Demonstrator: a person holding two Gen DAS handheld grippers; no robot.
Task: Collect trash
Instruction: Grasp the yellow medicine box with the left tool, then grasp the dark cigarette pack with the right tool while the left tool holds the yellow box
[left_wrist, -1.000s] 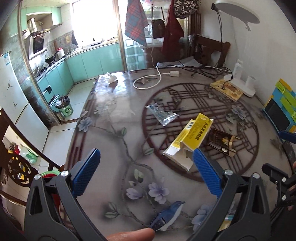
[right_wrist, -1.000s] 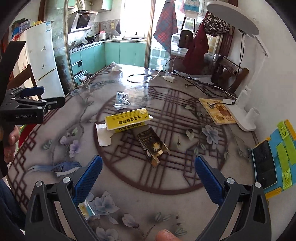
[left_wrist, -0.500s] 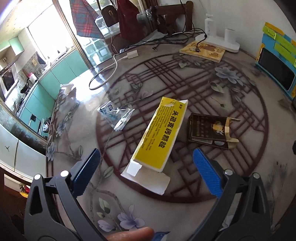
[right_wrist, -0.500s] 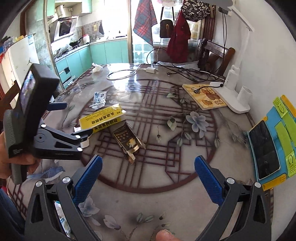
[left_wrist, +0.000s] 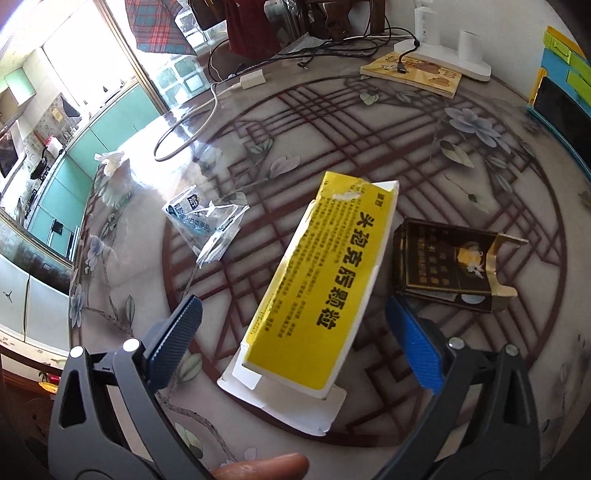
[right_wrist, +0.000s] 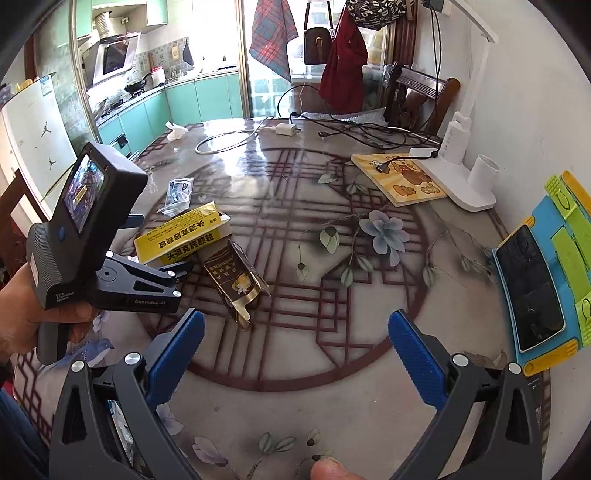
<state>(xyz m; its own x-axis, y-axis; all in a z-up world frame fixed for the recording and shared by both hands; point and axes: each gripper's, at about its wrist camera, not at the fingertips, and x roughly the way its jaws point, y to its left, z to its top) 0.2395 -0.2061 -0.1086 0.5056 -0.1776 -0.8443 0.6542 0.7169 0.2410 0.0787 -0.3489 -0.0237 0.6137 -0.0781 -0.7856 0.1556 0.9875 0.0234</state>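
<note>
A yellow medicine box (left_wrist: 325, 284) with open white flaps lies on the patterned table. My left gripper (left_wrist: 295, 332) is open, its blue pads on either side of the box's near end, just above it. A dark cigarette pack (left_wrist: 450, 273) lies to its right and a clear plastic wrapper (left_wrist: 207, 221) to its left. In the right wrist view my right gripper (right_wrist: 295, 350) is open and empty over the table's near side. The yellow box (right_wrist: 184, 236), cigarette pack (right_wrist: 232, 284), wrapper (right_wrist: 177, 195) and the left gripper (right_wrist: 140, 277) show at left.
A white charger and cable (right_wrist: 284, 130), a yellow book (right_wrist: 402, 181), a white lamp base (right_wrist: 454, 177) and a blue-green phone stand (right_wrist: 543, 277) sit along the back and right. A crumpled tissue (right_wrist: 176, 130) lies at the far left edge.
My left gripper has moved forward and down until its open fingers straddle the yellow box. The right gripper has drifted slightly and stays open.
</note>
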